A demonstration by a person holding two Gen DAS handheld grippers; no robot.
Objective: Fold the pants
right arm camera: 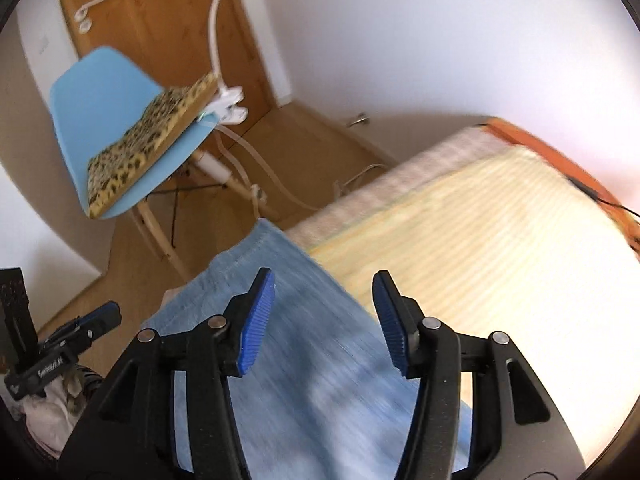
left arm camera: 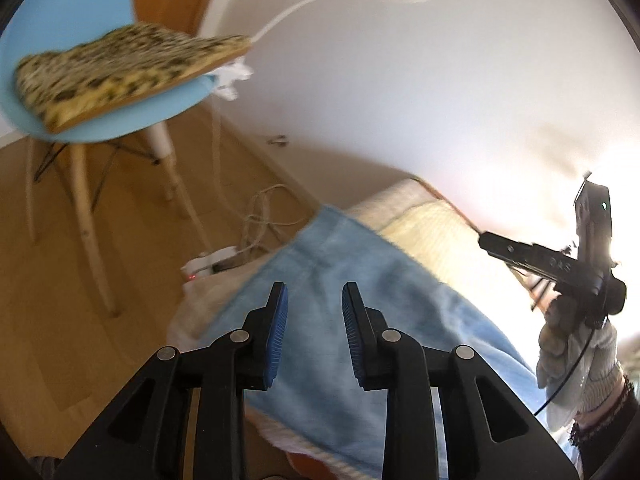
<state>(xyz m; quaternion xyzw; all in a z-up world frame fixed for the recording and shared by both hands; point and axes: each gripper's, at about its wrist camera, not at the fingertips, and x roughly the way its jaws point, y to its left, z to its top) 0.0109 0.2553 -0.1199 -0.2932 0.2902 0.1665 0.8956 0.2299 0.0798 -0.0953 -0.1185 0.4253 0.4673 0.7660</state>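
**Left wrist view: both hand-held grippers open over the light blue pants**

Left wrist view shows the left hand-held gripper (left arm camera: 314, 312) with its two blue pads (left arm camera: 277, 336) apart, and nothing is between them. Directly below and ahead of the pads lie the pants (left arm camera: 340, 264), light blue denim, spread on a bed (left arm camera: 436, 224) with a pale yellow striped cover. The far end of the pants reaches the edge of the bed ahead of this gripper. To the right of it, the right hand-held gripper (left arm camera: 532, 254) is seen from the side, held by a gloved hand (left arm camera: 576, 344); from this view I cannot tell how its fingers stand.

Right wrist view shows the right hand-held gripper (right arm camera: 324, 316) with a wide gap between its blue pads (right arm camera: 256, 320), and it holds nothing. The pants (right arm camera: 304, 344) lie under it and continue ahead to the left, while the yellow cover of the bed (right arm camera: 480, 240) is ahead to the right. The picture is blurred, so the folds of the cloth are not clear. At the lower left of this gripper the left hand-held gripper (right arm camera: 80, 328) appears beside the pants.

Ahead and to the left of both grippers stands a blue chair (right arm camera: 104, 120) on a wooden floor (left arm camera: 80, 280), with a leopard-pattern cushion (right arm camera: 152, 136) on its seat and a white clamp lamp (right arm camera: 224, 104) fixed at the seat edge. Behind it is a wooden door (right arm camera: 160, 12).
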